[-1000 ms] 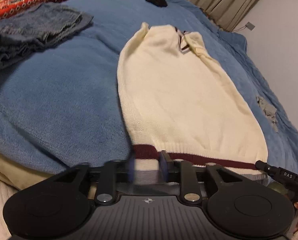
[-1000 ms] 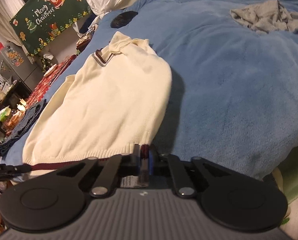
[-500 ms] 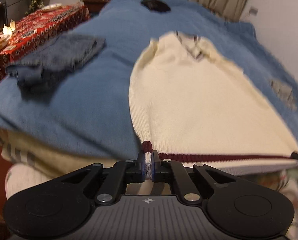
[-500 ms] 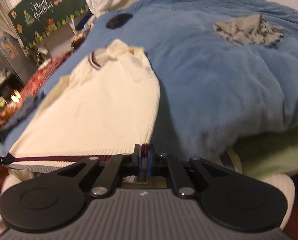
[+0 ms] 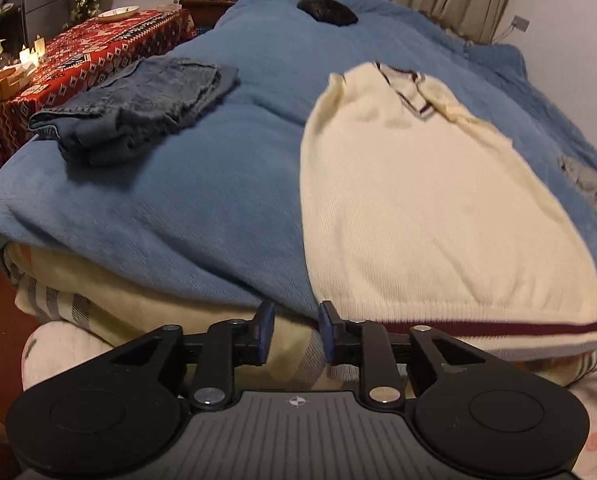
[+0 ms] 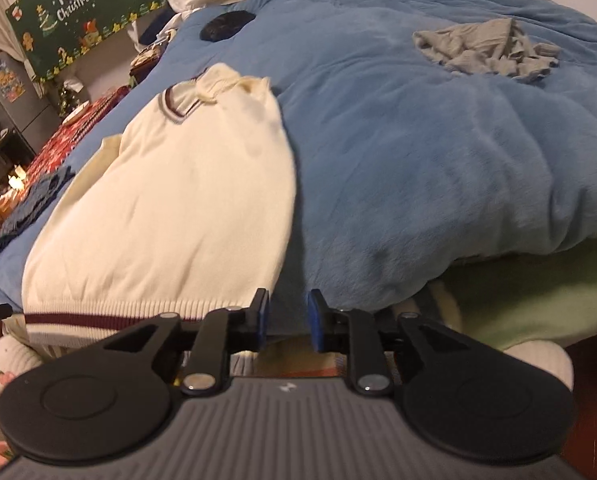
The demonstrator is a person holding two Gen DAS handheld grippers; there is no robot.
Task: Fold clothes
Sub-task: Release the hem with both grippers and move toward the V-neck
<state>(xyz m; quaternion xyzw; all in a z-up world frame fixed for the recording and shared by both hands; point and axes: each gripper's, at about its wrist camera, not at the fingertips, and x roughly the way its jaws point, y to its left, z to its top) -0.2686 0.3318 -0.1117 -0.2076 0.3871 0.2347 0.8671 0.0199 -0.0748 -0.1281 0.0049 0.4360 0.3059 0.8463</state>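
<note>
Both grippers, left gripper (image 5: 294,332) and right gripper (image 6: 285,320), just released, empty at hem corners of cream sweater (image 5: 430,208) on blue blanket (image 5: 178,208); long axis straight ahead, collar far.

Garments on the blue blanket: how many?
3. Cream sweater spread at the near edge; folded denim piece toward the red-clothed table; crumpled grey garment on the opposite side. A dark item farther back is unclear.

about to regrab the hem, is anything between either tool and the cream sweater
Nothing visible. The left tool and right tool have just opened with nothing between their pads, each right beside a hem corner of the cream sweater.
</note>
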